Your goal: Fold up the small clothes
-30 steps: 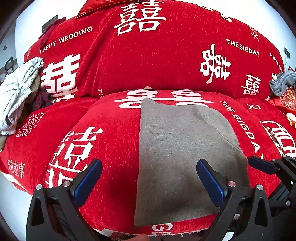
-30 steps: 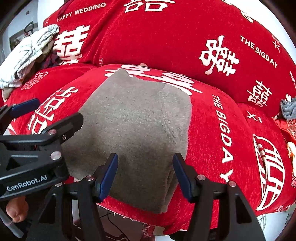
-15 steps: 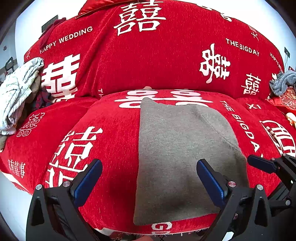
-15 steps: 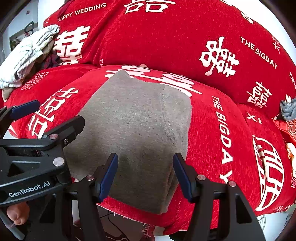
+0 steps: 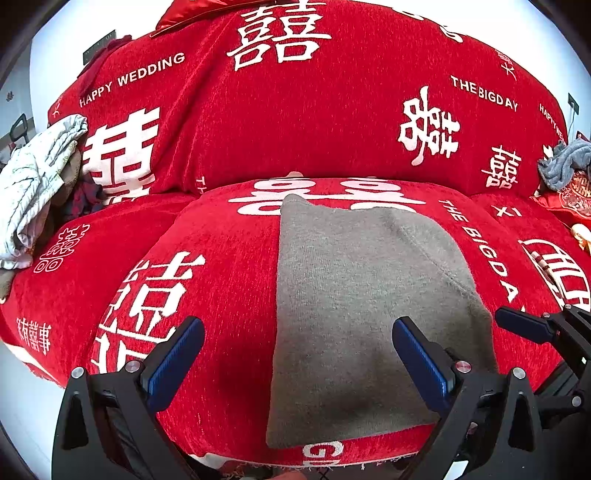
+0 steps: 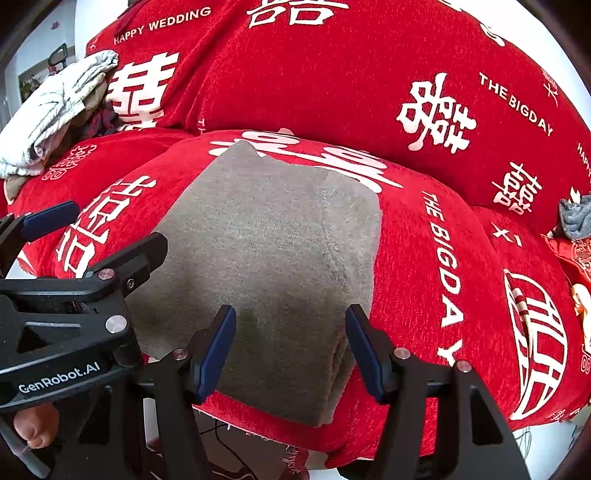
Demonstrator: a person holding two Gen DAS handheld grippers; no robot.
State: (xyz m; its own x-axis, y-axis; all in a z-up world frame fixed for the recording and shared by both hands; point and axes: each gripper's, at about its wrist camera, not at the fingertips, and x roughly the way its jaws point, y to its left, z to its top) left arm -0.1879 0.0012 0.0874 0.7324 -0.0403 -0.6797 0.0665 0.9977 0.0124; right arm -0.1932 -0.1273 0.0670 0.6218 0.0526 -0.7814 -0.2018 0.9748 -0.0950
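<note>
1 grey knit garment [image 5: 354,317], folded flat, on red chenille cover [image 5: 221,266].

Red sofa [image 5: 258,147] draped in cover printed with white double-happiness characters, "HAPPY WEDDING", "THE BIGDAY". Pale wall [image 5: 498,22] stood behind. Crumpled laundry [image 5: 33,184] heaped at sofa's left end.

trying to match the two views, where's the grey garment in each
Left wrist: grey garment right of centre, under the right jaw.
Right wrist: grey garment at centre, reaching between the jaws.
Shared landmark: the white bundle at far left on the sofa.
</note>
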